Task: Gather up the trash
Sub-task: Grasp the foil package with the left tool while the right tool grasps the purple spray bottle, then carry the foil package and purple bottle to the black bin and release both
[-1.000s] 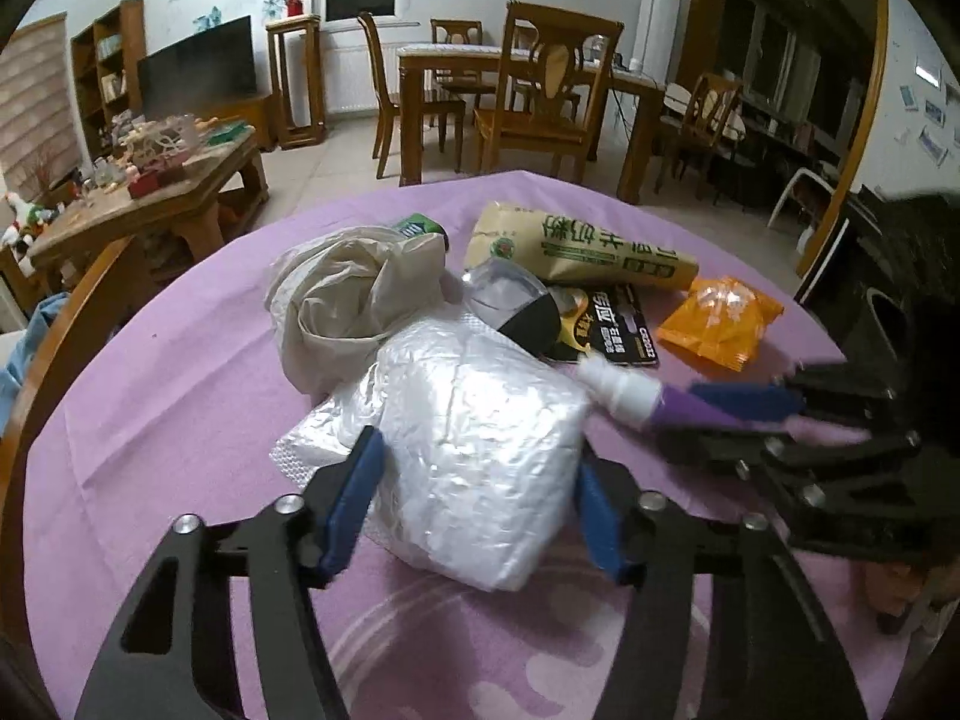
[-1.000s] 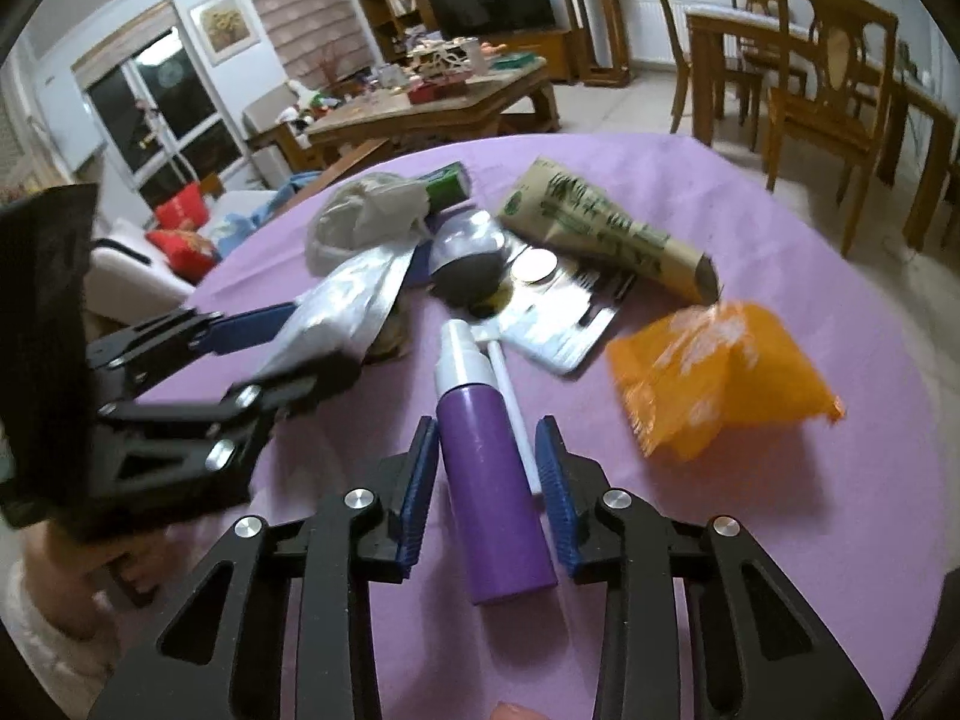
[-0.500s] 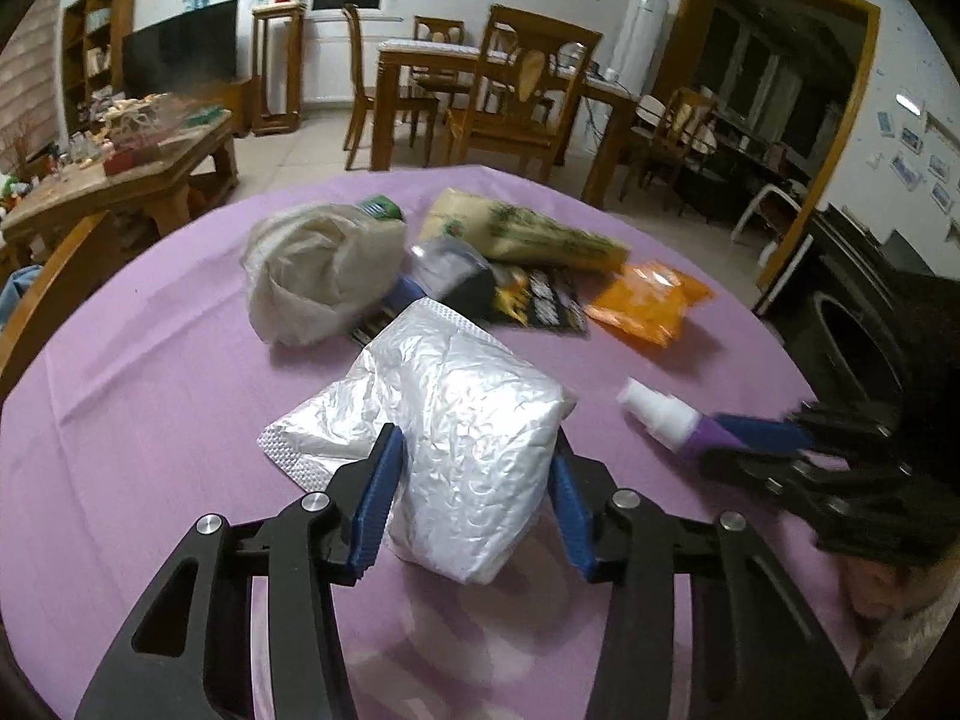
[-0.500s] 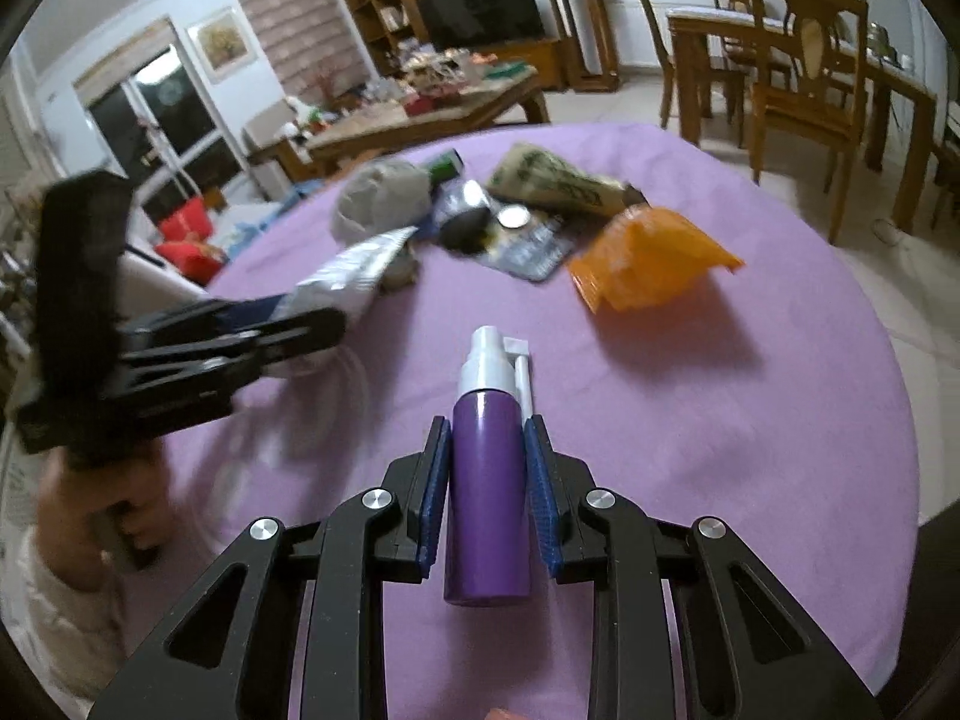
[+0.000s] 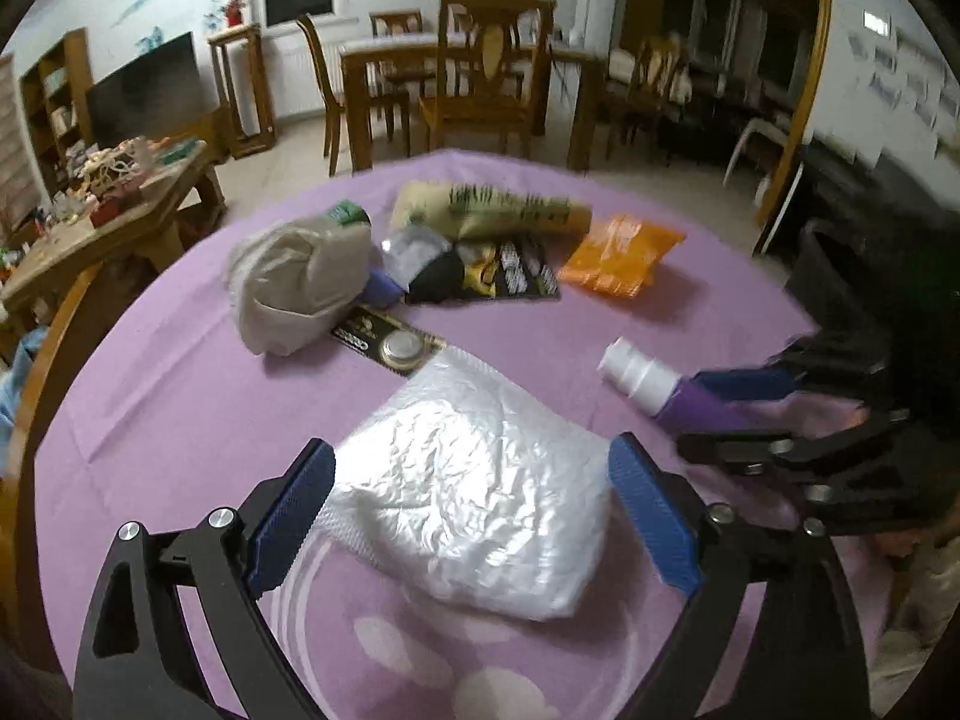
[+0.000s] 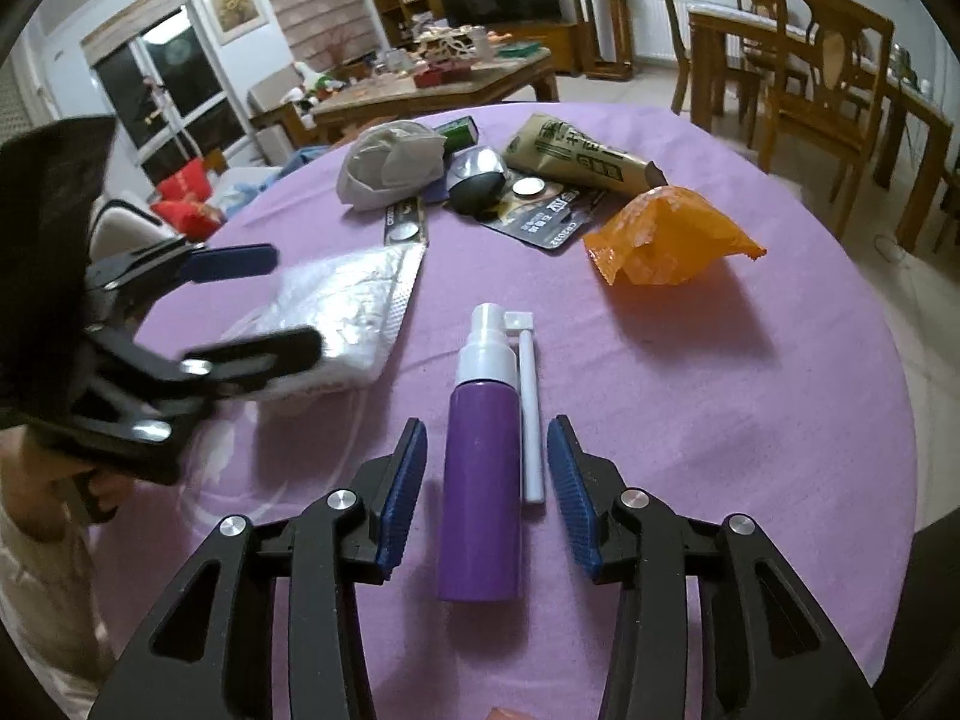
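Note:
A white bubble mailer [image 5: 474, 480] lies on the purple tablecloth [image 5: 180, 384] between the wide-open jaws of my left gripper [image 5: 471, 510], which no longer touch it; it also shows in the right wrist view [image 6: 342, 318]. A purple spray bottle [image 6: 483, 468] with a white nozzle lies flat between the open jaws of my right gripper [image 6: 486, 492], free of both pads; it shows in the left wrist view [image 5: 666, 390] too. More trash lies farther back: a crumpled grey-white bag [image 5: 300, 282], an orange wrapper [image 6: 666, 240], a beige packet [image 6: 576, 156].
A black battery card [image 6: 540, 222], a coin-cell pack [image 5: 390, 342], a silver-black pouch [image 6: 477, 180] and a green item [image 6: 459, 129] lie among the pile. Wooden chairs and a dining table [image 5: 474, 84] stand beyond the table; a cluttered coffee table [image 6: 444, 78] stands nearby.
Both grippers pulled back toward the near edge with their items, then opened. The mailer and the spray bottle now lie released on the cloth.

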A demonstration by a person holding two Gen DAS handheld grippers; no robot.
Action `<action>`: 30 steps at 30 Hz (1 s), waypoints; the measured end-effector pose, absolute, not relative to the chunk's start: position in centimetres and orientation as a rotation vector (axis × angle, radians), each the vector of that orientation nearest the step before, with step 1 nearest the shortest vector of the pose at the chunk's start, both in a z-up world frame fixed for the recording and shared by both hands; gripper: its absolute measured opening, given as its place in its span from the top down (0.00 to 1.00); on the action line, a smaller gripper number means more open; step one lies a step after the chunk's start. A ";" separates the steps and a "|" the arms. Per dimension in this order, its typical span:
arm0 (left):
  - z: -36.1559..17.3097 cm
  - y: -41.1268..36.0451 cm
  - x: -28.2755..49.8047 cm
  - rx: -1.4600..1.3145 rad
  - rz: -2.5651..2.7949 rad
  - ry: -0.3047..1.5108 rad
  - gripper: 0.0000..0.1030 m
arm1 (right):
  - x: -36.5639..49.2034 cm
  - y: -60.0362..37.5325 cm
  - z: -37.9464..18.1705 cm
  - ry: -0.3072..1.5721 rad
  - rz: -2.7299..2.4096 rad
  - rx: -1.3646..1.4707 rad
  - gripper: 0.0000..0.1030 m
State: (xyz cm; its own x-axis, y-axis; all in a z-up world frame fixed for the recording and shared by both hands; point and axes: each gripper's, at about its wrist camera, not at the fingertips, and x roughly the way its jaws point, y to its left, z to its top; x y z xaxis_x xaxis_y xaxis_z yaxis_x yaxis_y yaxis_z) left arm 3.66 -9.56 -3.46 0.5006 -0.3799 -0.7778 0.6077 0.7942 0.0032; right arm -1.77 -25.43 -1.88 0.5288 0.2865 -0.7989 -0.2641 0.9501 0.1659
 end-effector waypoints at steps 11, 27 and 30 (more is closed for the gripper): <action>-4.1 -9.6 3.2 0.329 -0.638 0.873 0.41 | -1.7 -26.5 -1.3 0.907 0.359 0.140 0.69; 0.0 -11.6 0.0 0.161 -0.749 0.716 0.49 | -7.3 -33.1 3.6 0.660 0.386 0.304 0.75; 0.5 -13.2 -0.2 0.141 -0.782 0.713 0.49 | -8.3 -34.5 4.2 0.622 0.364 0.322 0.75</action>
